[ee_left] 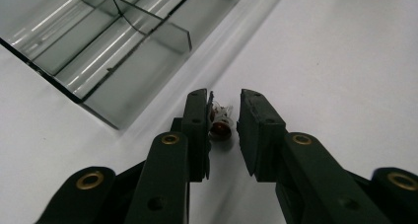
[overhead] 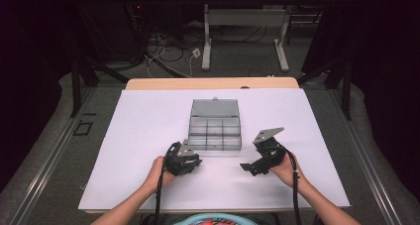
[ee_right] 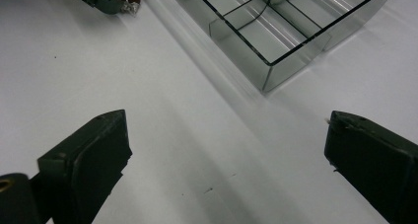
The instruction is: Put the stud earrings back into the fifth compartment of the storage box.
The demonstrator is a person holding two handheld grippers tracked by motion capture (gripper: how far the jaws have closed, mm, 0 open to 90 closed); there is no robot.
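The bench (overhead: 148,136), covered in white, carried a smoky clear compartment box (overhead: 215,127) near its middle, the lid lying open on the far side and the dividers marking off small cells. Just short of the box's near left corner, the left hand-held gripper (overhead: 190,161) sat low over the white surface, held in the person's left hand (overhead: 157,171). To the right and well apart from it, the right hand-held gripper (overhead: 248,168) rested in the right hand (overhead: 286,169), near the box's near right corner; in the right gripper view its jaws stood spread wide with bare white surface between them. In the left gripper view the left hand-held gripper (ee_left: 224,130) had its jaws drawn close around a small reddish-brown bead-like piece (ee_left: 220,127) with a clear, glassy part attached. The piece lay against the left pad (ee_left: 201,125), while a narrow gap seemed to remain beside the other pad, though the angle makes that hard to judge. The piece sat just outside the box, beside its near wall, on or just above the white surface.
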